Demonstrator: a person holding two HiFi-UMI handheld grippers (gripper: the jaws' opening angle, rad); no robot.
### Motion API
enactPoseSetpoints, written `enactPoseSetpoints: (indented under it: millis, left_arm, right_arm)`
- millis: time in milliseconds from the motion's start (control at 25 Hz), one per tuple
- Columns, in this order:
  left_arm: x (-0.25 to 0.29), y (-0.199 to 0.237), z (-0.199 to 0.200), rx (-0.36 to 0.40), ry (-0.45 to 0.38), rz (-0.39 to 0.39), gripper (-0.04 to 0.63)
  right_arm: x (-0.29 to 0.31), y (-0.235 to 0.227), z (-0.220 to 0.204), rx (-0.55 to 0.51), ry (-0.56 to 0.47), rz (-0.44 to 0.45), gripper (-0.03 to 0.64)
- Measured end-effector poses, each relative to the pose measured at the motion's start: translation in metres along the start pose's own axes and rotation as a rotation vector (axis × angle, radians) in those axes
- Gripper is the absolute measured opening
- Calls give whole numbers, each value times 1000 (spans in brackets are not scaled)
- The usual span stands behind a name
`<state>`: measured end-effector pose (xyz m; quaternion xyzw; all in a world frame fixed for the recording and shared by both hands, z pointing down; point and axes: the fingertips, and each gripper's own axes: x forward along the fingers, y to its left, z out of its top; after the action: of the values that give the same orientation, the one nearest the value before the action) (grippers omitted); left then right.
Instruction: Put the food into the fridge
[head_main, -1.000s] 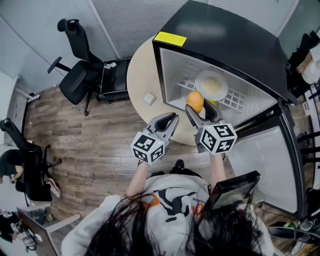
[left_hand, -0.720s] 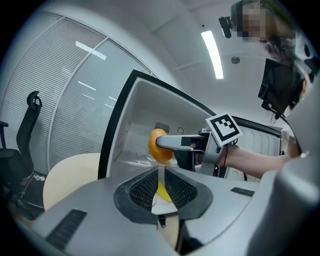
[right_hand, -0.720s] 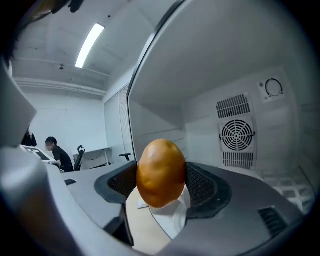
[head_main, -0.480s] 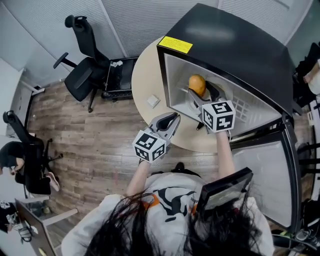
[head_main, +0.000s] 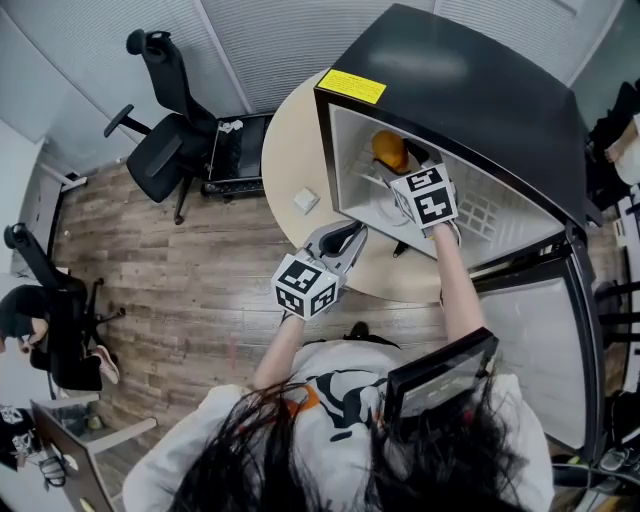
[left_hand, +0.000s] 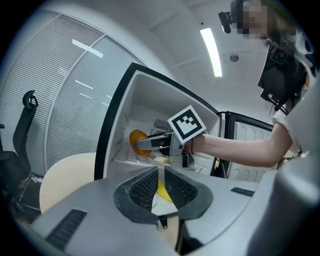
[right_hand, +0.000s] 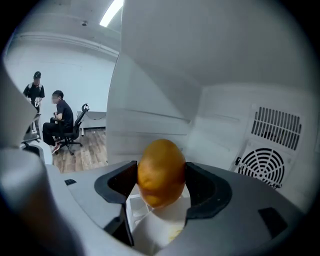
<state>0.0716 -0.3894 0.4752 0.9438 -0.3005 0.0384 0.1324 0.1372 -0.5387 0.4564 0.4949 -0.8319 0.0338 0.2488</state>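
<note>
My right gripper (head_main: 392, 165) reaches into the open black fridge (head_main: 470, 90) and is shut on an orange fruit (head_main: 388, 150). In the right gripper view the orange (right_hand: 161, 172) sits squeezed between both pads, above a white plate (right_hand: 160, 220) on the wire shelf. The left gripper view shows the same orange (left_hand: 136, 141) held just over that shelf. My left gripper (head_main: 345, 238) hangs outside the fridge near the table's front edge. Its pads (left_hand: 147, 187) stand almost together with nothing between them.
The fridge stands on a round beige table (head_main: 290, 160), its door (head_main: 540, 320) swung open to the right. A small white object (head_main: 304, 200) lies on the table. Black office chair (head_main: 165, 150) at the left. A fan grille (right_hand: 265, 162) is on the fridge's back wall.
My right gripper has carried the orange from the fridge's opening deeper inside, over the shelf and plate. The left gripper has barely moved.
</note>
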Motion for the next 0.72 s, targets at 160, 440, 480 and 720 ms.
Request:
enactPoseSetpoints:
  millis: [160,440,480,720]
  left_arm:
    - [-3,-1,2,3,-4,-7,37]
    - [-18,5,5,-1,-15,9,37]
    - [-20,6,5,-1,-16,11,37]
    - [-31,9,3,-2,-15,24,37]
  right_arm:
    - [17,-1,3,-62,59,13,310]
    - [35,0,-2,-84,148,35,310]
    - [36,-2,-2,-71,148,30,310]
    - [37,-10,-6,35,144,12,310]
